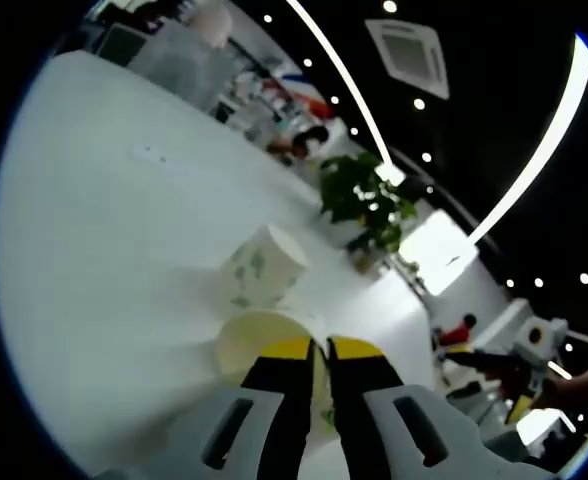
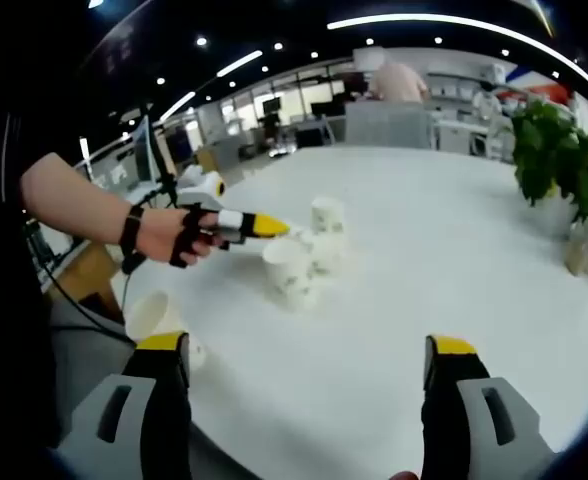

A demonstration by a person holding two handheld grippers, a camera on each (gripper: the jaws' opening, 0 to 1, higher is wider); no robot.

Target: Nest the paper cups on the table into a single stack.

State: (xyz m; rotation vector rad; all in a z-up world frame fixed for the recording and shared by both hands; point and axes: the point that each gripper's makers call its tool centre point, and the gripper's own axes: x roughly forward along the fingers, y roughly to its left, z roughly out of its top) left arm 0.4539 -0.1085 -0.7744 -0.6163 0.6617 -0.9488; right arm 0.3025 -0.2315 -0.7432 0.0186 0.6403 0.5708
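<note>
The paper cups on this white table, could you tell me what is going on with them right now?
A person is gathering paper cups with two handheld grippers. The left gripper is shut on the rim of one paper cup, holding it just above the white table. Another cup stands upside down beside it, and a third cup sits near the table edge by the right gripper, which is open and holds nothing. No full stack is visible yet.
</note>
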